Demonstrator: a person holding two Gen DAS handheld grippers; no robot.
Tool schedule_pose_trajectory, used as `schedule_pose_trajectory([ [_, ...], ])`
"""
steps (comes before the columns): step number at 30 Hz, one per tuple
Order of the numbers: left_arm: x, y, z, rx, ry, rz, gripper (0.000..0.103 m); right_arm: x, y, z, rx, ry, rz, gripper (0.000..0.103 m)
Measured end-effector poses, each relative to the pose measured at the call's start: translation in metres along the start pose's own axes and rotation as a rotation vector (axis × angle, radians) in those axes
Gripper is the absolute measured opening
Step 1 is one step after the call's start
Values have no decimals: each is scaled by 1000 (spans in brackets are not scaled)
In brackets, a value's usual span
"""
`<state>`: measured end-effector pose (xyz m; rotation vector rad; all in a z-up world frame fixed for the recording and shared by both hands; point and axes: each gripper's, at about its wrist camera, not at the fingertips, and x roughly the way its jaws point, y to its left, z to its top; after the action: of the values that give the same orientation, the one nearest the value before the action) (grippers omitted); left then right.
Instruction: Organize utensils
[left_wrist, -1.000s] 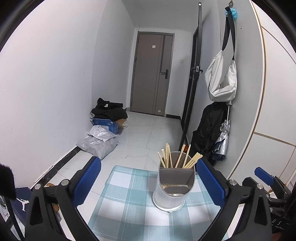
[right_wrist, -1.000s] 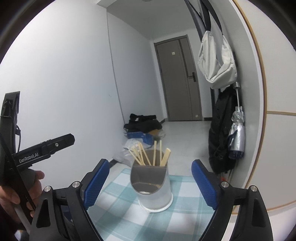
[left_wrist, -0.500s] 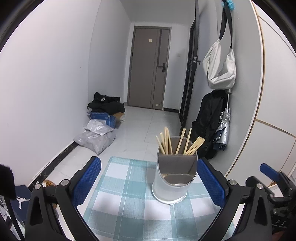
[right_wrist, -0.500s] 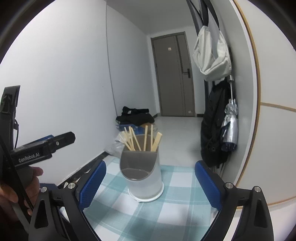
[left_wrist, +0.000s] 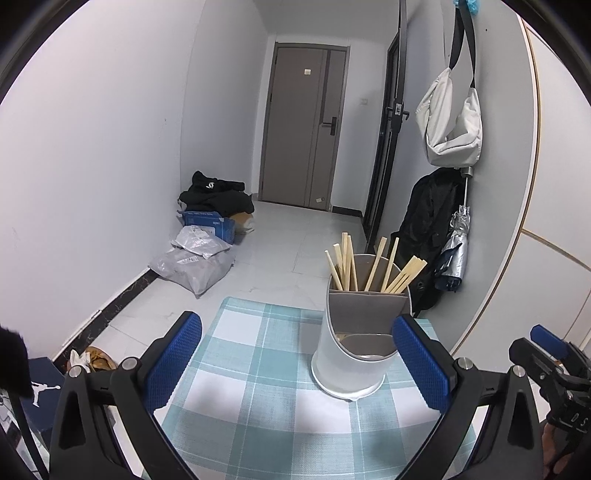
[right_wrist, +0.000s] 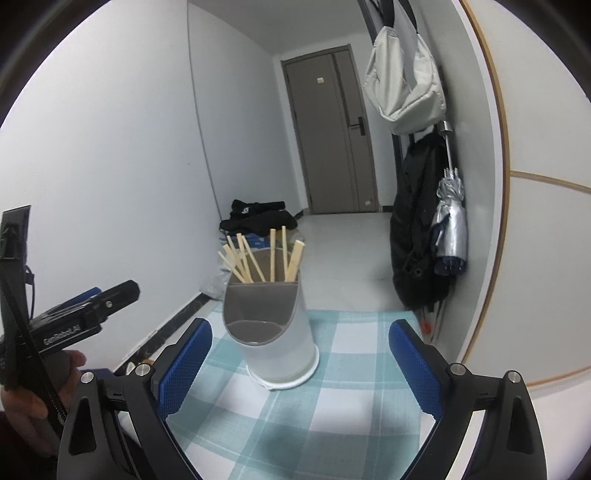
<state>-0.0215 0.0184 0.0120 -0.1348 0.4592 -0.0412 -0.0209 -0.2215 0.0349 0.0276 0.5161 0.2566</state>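
Standing near the far right corner of the checked cloth (left_wrist: 258, 369) on the bench, the utensil holder (left_wrist: 354, 354) carries all the chopsticks (left_wrist: 369, 266) in its rear compartment, while its low front compartment looks almost empty. Both the left tongs (left_wrist: 297, 365) and the right tongs (right_wrist: 299, 365) are spread wide and hold nothing; the right ones have just been opening, with only the holder ahead between them. The holder looks tall, light and narrow at the base, so I judge that a push from one blue pad against its wall can tip it or slide it off the bench edge. The chopsticks lean in different directions, so pulling one can drag the others out. The cloth may also slip under it.
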Motion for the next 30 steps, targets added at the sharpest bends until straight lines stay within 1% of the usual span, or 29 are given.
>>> schedule_pose_trajectory([
  [3, 2, -1, 1, 10, 1, 0, 102, 3, -1, 0, 6, 5, -10, 97],
  [7, 2, 1, 2, -8, 4, -17, 102, 6, -1, 0, 15, 16, -13, 97],
  [12, 1, 3, 4, -16, 1, -10, 102, 6, 0, -1, 16, 16, -18, 97],
  [15, -1, -1, 3, 2, -14, 2, 102, 6, 0, -1, 13, 17, -18, 97],
  [19, 2, -5, 2, 24, -2, 6, 102, 6, 0, 0, 9, 12, -17, 97],
  [24, -1, -7, 2, 39, -26, 26, 102, 7, 0, 0, 14, 17, -18, 97],
  [30, 0, -1, 3, 5, -14, 11, 102, 5, -3, 0, 21, 12, -29, 97],
])
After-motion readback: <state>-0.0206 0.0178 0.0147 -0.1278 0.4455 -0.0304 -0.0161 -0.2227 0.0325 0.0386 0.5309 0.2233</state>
